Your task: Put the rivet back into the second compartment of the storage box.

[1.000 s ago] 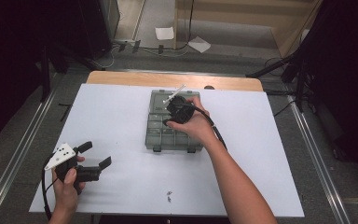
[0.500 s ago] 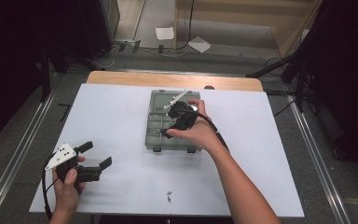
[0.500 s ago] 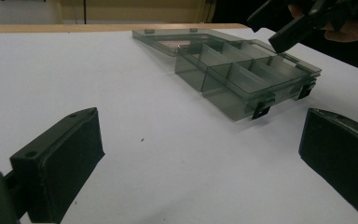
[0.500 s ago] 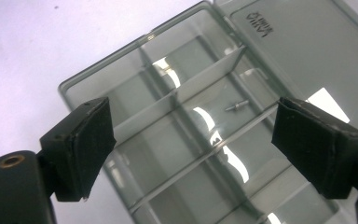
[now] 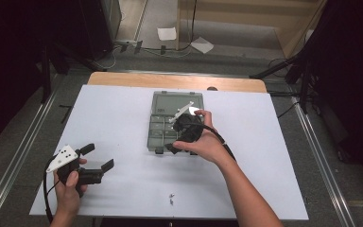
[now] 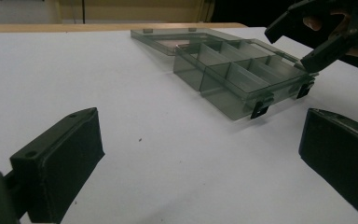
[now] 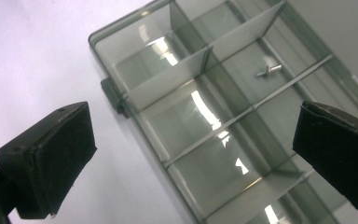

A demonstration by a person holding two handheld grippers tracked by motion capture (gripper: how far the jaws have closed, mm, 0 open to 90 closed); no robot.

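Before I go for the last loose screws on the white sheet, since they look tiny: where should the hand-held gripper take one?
Across the shank of one of the small screws, coming straight down. They lie flat on the white sheet, offering no raised edge from the side. The open left hand-held gripper is nearest.
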